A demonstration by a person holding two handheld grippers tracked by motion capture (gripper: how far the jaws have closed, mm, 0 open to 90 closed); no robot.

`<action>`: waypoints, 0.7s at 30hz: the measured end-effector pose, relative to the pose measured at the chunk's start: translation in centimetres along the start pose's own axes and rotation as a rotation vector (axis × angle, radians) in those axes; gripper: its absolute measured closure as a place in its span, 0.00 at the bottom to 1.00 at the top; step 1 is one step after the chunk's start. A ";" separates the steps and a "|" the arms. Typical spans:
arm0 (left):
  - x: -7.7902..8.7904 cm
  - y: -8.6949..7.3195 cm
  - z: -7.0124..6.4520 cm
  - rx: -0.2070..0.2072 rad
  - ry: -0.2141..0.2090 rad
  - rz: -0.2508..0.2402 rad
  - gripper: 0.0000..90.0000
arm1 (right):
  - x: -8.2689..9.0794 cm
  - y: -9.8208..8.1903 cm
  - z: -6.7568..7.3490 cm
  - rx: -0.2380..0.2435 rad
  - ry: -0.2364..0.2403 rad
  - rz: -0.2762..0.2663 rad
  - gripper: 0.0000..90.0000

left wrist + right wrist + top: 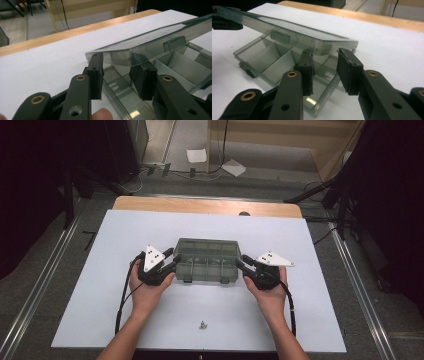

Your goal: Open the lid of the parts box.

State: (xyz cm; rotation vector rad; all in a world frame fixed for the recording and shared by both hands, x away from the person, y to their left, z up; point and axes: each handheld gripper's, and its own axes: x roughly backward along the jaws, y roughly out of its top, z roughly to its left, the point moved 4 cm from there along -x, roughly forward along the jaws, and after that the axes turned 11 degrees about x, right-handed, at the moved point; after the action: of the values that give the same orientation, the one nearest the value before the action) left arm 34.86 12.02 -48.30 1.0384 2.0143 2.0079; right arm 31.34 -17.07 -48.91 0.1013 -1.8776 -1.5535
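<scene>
Table [125,320] with a white top carries everything. Box [207,261], a smoky clear plastic organiser with divided compartments, sits at the middle, its lid [287,32] raised partway and tilted. Left gripper [173,258] meets the box's left end, its 2 jaws parted with the lid's corner between them, pads not pressing. Right gripper [240,263] mirrors it at the right end, parted and gripping nothing. Small screws [203,324] lie near the front edge.
</scene>
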 end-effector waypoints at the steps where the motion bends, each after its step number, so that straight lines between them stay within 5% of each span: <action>1: 0.0 0.1 0.0 -0.003 0.001 -0.005 0.71 | -0.1 0.1 -0.1 0.005 0.000 -0.009 0.74; 11: -0.8 1.3 0.3 -0.018 -0.005 -0.016 0.75 | -0.9 1.2 -1.0 0.031 -0.032 -0.041 0.76; 21: -1.7 2.5 1.1 0.020 -0.014 -0.017 0.80 | -1.6 2.4 -1.8 0.031 -0.049 -0.059 0.85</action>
State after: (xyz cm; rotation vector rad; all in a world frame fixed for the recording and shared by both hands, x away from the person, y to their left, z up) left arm 37.68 11.77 -46.77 1.0326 2.0339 1.9705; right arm 34.41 -17.19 -47.41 0.1344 -1.9539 -1.5794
